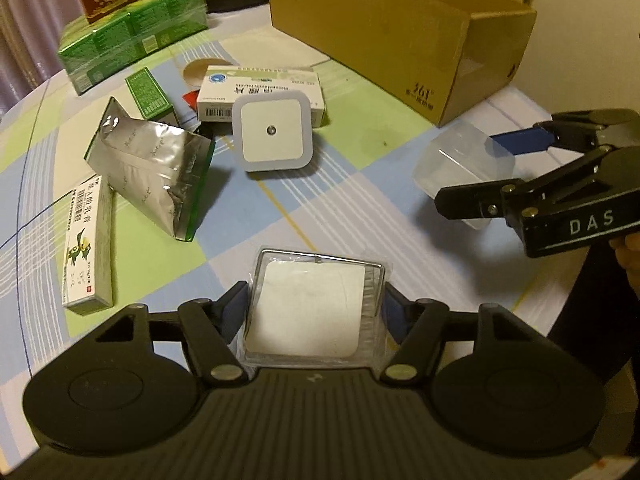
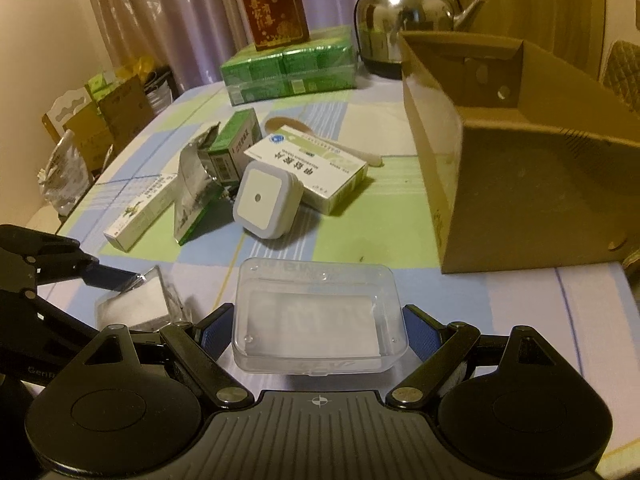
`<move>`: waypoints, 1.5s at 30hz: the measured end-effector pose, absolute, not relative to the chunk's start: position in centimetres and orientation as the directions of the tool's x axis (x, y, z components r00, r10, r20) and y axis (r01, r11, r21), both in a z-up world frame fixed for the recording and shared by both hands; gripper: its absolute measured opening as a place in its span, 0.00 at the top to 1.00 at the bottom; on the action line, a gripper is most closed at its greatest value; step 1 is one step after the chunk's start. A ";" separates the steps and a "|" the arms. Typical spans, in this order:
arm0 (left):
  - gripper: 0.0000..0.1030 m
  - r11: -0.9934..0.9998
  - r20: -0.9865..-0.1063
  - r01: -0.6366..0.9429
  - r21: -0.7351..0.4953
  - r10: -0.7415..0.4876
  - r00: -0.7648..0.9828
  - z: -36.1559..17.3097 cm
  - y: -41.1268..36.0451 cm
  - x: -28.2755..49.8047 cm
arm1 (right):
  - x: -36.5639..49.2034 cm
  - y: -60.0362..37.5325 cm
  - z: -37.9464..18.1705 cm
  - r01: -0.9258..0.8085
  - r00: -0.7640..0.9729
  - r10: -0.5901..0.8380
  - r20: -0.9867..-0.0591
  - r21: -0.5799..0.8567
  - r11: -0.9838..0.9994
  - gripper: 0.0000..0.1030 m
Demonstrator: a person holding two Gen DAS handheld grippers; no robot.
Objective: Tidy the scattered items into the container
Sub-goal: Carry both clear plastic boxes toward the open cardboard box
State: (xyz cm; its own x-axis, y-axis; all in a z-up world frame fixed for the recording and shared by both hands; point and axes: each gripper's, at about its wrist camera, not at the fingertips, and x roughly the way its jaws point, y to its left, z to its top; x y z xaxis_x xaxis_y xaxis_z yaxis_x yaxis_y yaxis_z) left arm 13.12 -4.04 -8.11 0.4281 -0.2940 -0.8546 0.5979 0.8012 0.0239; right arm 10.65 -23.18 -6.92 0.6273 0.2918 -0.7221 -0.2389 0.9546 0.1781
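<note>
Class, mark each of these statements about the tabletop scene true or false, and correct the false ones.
1. The left gripper holds a small clear packet with a white pad inside. True.
2. The right gripper holds a silver foil pouch. False: it has a clear plastic box between its fingers; the foil pouch lies on the table.
3. The white square night light leans against a white medicine box. True.
4. The night light is already inside the cardboard box. False: it is on the tablecloth.
</note>
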 end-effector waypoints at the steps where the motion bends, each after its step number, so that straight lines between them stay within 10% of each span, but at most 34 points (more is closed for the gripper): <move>1: 0.37 0.804 -0.852 0.594 0.024 -0.295 0.433 -7.8 -4.1 12.9 | 10.4 -23.3 -6.6 -0.238 0.632 0.291 -0.718 0.178 0.955 0.17; 45: 0.37 0.720 -0.694 0.692 0.055 -0.470 0.545 3.9 -15.6 14.5 | 10.2 -34.1 4.9 -0.100 0.841 0.111 -0.530 0.050 0.994 0.17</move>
State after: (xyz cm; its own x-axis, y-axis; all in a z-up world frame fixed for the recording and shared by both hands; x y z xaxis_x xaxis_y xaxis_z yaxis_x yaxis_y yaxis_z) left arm 14.51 -15.55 3.87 0.5451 -0.4705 -0.6939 0.6917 0.7201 0.0551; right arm 10.18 -34.08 4.91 0.8406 0.1111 -0.5301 -0.0998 0.9937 0.0501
